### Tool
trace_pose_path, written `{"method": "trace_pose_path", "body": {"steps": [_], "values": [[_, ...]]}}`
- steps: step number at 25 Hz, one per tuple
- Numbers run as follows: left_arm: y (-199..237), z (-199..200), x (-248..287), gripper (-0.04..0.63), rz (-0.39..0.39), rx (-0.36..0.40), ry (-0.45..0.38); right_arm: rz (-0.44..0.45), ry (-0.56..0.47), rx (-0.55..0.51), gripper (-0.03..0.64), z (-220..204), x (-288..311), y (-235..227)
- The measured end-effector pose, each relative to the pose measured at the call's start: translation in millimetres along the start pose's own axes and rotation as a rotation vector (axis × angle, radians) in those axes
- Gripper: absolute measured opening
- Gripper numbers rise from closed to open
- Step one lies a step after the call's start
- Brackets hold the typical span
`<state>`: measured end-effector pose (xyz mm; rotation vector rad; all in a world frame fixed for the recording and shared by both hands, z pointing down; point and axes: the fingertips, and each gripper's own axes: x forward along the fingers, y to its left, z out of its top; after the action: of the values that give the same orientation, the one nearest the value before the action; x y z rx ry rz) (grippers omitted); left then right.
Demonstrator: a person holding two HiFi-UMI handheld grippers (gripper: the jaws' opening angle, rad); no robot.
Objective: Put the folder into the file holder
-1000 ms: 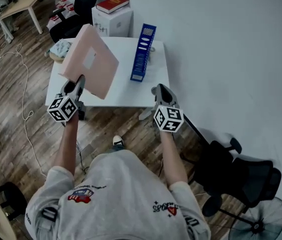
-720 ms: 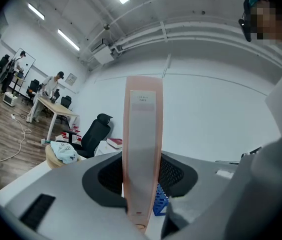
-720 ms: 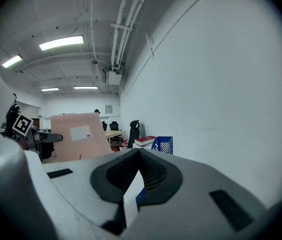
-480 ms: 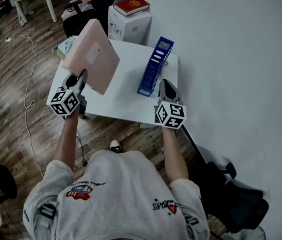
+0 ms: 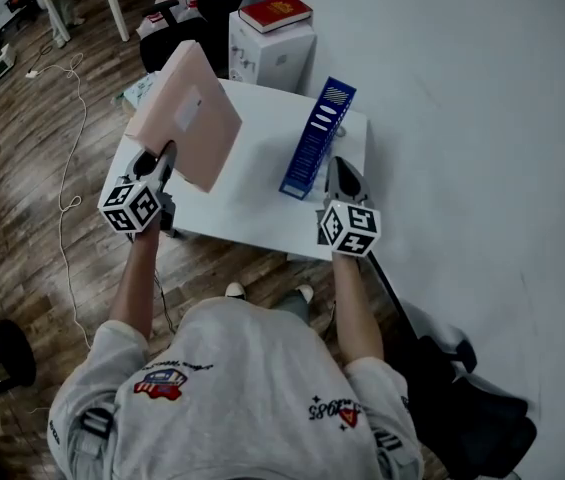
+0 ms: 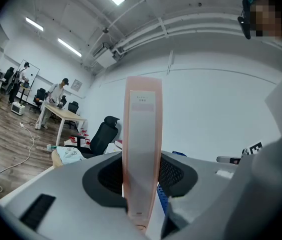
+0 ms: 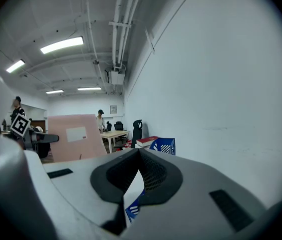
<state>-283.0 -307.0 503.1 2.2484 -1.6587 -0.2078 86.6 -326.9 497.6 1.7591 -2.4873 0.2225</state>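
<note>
The right gripper [image 5: 341, 171] has edged forward and now sits just right of the blue file holder [image 5: 319, 136], jaws pinched together on nothing. Left of the holder, the left gripper [image 5: 165, 156] clamps the pink folder [image 5: 187, 118] by its lower edge, tilted above the white table [image 5: 252, 203].

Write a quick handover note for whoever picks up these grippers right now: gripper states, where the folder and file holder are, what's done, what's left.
Left gripper: shut on the lower edge of the pink folder, holding it upright in the air over the left part of the white table.
Right gripper: jaws together, nothing in them, at the table's front edge beside the blue file holder.
Blue file holder: stands on the table's right part.
Done: folder lifted.
Left: carry the folder across, lower it into the holder, then let go.
</note>
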Motion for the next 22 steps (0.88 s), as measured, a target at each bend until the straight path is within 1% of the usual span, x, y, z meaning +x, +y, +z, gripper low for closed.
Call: {"method": "trace_pose_path", "body": {"steps": [6,12,17,22], "values": [[-15,-12,5,0.156,0.023,-0.006,0.007,0.004,-0.002,0.012,0.006,-1,-8,-24],[-39,-7,8,0.155,0.011,0.03,0.002,-0.003,0.003,0.04,0.006,-10,-21,-37],[-63,16,14,0.155,-0.022,0.073,-0.026,-0.006,0.001,0.054,0.006,-14,-28,-38],[-89,46,23,0.155,-0.068,0.092,-0.082,-0.022,-0.014,0.056,0.006,-9,-35,-47]]}}
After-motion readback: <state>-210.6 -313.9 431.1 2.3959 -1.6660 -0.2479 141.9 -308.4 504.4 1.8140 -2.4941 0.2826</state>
